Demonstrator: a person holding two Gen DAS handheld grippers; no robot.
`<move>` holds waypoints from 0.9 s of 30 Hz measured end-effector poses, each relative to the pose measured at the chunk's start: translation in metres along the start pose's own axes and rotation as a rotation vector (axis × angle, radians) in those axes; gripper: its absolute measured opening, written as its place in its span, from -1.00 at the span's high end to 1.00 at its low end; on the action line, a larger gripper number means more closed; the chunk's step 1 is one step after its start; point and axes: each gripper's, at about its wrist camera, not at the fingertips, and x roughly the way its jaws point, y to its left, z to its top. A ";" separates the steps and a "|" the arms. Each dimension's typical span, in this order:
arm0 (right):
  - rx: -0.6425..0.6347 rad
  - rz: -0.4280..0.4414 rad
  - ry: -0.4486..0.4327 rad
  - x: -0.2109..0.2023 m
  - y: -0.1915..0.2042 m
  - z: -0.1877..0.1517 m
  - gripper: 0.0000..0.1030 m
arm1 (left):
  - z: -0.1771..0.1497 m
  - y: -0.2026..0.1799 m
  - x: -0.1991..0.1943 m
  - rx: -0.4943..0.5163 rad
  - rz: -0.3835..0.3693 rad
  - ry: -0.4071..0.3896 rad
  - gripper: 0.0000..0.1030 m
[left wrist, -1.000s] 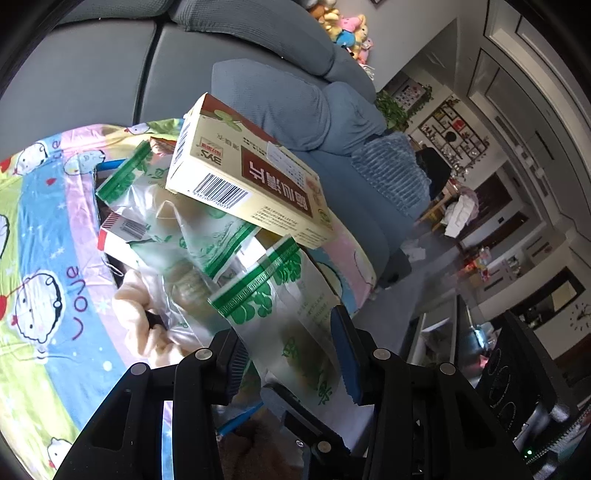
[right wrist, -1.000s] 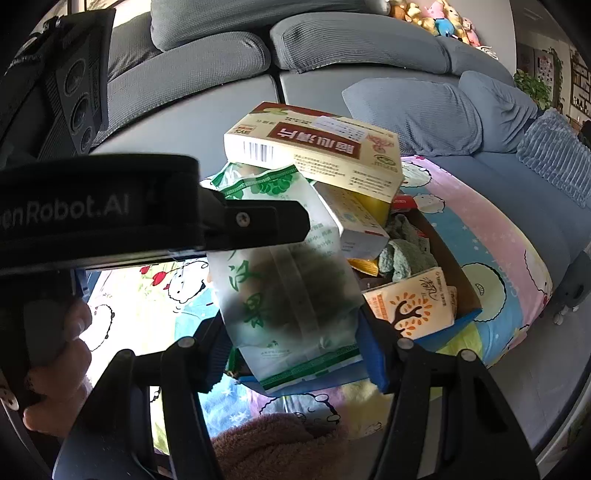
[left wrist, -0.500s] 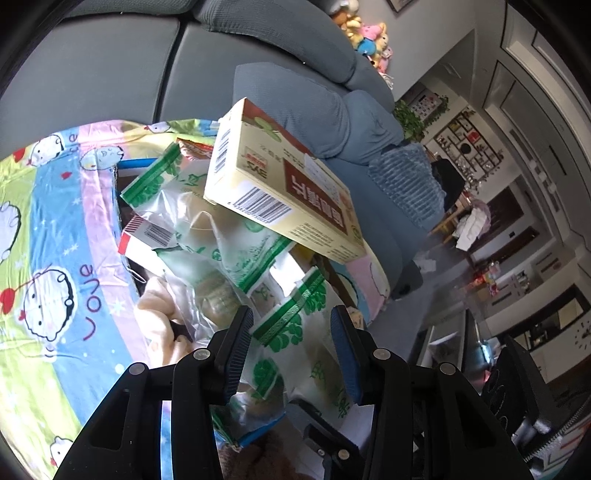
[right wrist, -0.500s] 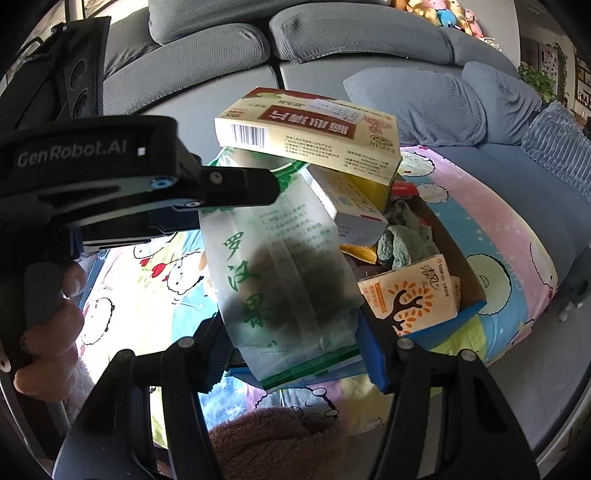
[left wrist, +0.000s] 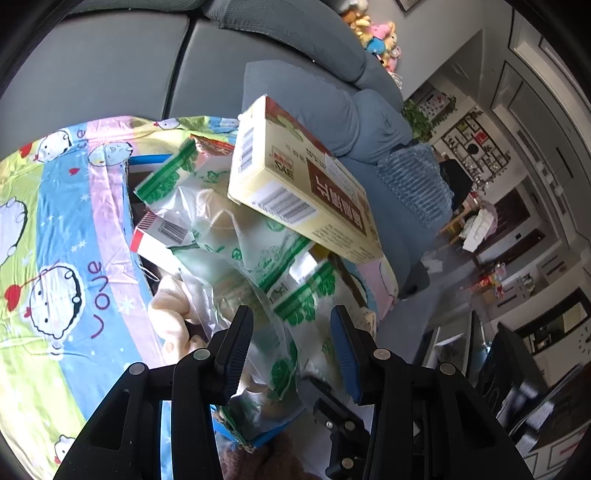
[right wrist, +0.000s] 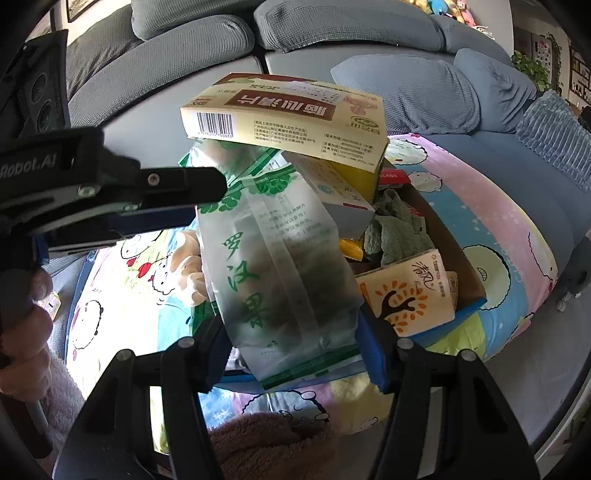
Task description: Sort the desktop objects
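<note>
Gripping frosted green-printed pouch (right wrist: 280, 273), right gripper (right wrist: 291, 343) over box (right wrist: 469, 295)

Pouch (right wrist: 280, 273): frosted translucent plastic film, green print, slightly crinkled. Box (right wrist: 288, 122): smooth cream cardboard, faint sheen. Tissue pack (right wrist: 410, 291): soft printed plastic wrap. Sheet (left wrist: 55, 229): glossy printed cloth. Sofa (right wrist: 351, 26): grey textured fabric, matt. Fingers (left wrist: 236, 354): matt black plastic.

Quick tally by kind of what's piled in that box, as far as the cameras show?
Green-printed bags: 3, front bag, rear bag, middle bag
Cartons: 3, yellow box, white box, red-ended box
Tissue packs: 1
Green cloths: 1
Cream cloths: 1
Total: 9 visible; more may be buried.
</note>
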 end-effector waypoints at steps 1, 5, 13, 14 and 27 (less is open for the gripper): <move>0.000 -0.001 -0.002 0.000 0.000 0.001 -0.17 | 0.000 0.000 0.001 0.003 0.001 0.008 0.15; -0.002 -0.003 0.000 0.001 0.002 0.005 -0.17 | -0.002 -0.002 0.003 0.009 -0.002 0.024 0.15; -0.029 0.011 -0.001 0.004 0.014 0.018 -0.17 | -0.002 0.003 -0.002 -0.014 0.005 0.023 0.15; -0.027 0.013 0.005 0.006 0.015 0.020 -0.17 | -0.002 0.004 -0.003 -0.019 0.006 0.023 0.15; 0.009 0.007 0.044 0.009 0.016 0.021 -0.34 | -0.002 0.014 -0.002 -0.047 0.001 0.045 0.15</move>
